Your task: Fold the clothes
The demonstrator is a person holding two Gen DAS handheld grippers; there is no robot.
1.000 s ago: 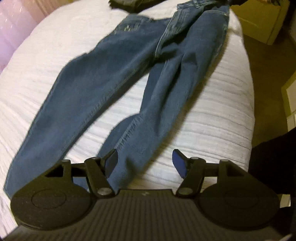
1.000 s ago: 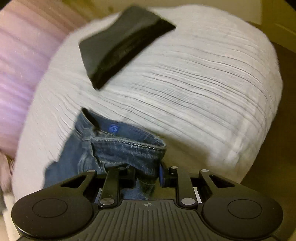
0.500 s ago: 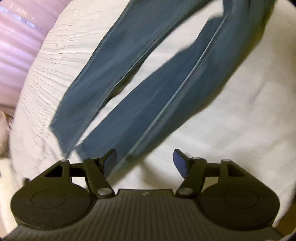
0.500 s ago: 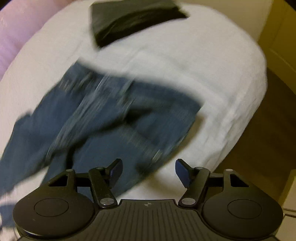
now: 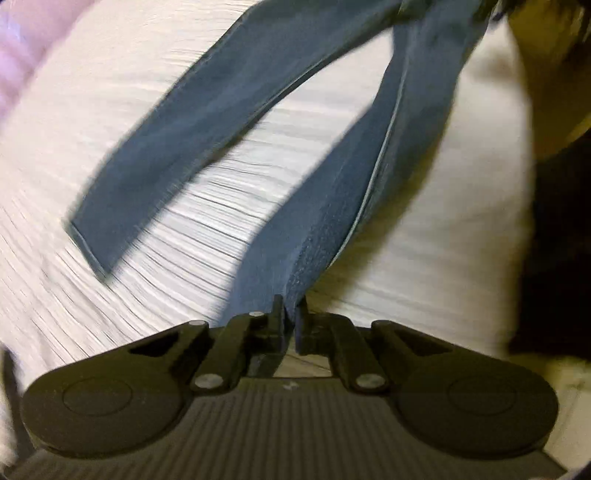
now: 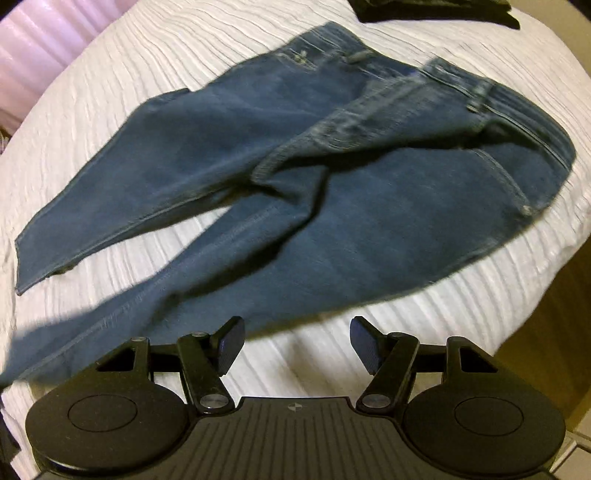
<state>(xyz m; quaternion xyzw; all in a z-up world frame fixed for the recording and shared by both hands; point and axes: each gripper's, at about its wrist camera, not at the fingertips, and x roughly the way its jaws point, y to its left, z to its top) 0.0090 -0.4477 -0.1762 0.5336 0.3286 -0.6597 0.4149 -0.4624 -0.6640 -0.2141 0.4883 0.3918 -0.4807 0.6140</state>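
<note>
On the white ribbed bedspread (image 6: 461, 302) lie the blue jeans (image 6: 332, 177), waistband toward 1 o'clock in the right wrist view, both legs running down toward 8 o'clock. Left wrist view: one leg (image 5: 332, 206) lifted off the cover, its end pinched at 6 o'clock in the left gripper (image 5: 290, 317), jaws clamped fully onto the denim. Other leg (image 5: 207, 122) flat, hem near 9 o'clock. Right gripper (image 6: 297, 343) at 6 o'clock, jaws spread wide, nothing between them, denim edge just past the left pad. Dark folded garment (image 6: 436, 11) at 12 o'clock, apart from the jeans. Pink fabric (image 6: 48, 44) at 10 o'clock. Wooden floor (image 6: 546, 332) at 4 o'clock. Frames motion-blurred.
</note>
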